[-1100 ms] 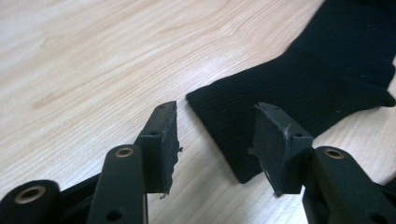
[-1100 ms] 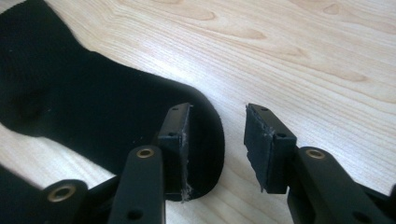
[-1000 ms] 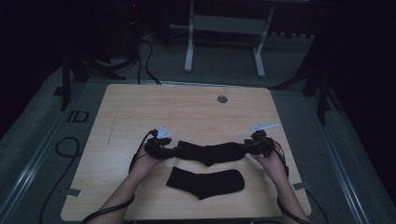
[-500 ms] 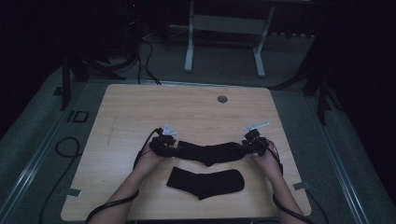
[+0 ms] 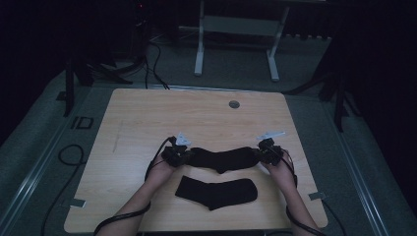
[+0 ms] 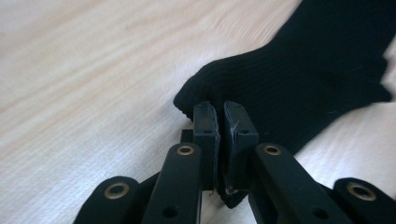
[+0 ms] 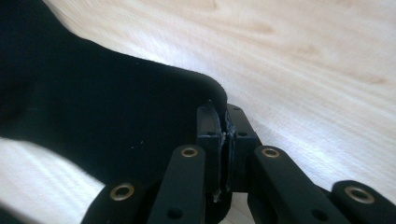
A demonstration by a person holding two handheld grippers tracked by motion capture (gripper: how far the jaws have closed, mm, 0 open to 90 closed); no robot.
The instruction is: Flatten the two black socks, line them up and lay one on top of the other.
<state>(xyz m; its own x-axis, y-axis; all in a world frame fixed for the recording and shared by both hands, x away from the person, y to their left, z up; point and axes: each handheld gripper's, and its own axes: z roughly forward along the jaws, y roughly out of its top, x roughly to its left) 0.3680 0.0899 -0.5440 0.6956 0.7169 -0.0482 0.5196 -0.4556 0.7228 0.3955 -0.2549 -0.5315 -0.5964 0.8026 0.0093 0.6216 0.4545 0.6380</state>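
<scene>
Item 1: black sock, farther of 2 on the wooden table. It lies in the near half of the table, stretched flat, long axis running across from left to right in the high view. Its heel bulge points toward the person; which end is the toe cannot be told for certain.

Item 2: left gripper, at the sock's left end. Its jaws have just been closing and now stand pressed almost together; in the left gripper view the gripper pinches the edge of the knit fabric between its pads.

Item 3: right gripper, at the sock's right end. Its jaws have likewise just been closing; in the right gripper view the gripper is clamped on the rim of the sock, pads nearly meeting.

Item 4: second black sock, lying flat just nearer the person, parallel to the first, apart from both grippers.
</scene>
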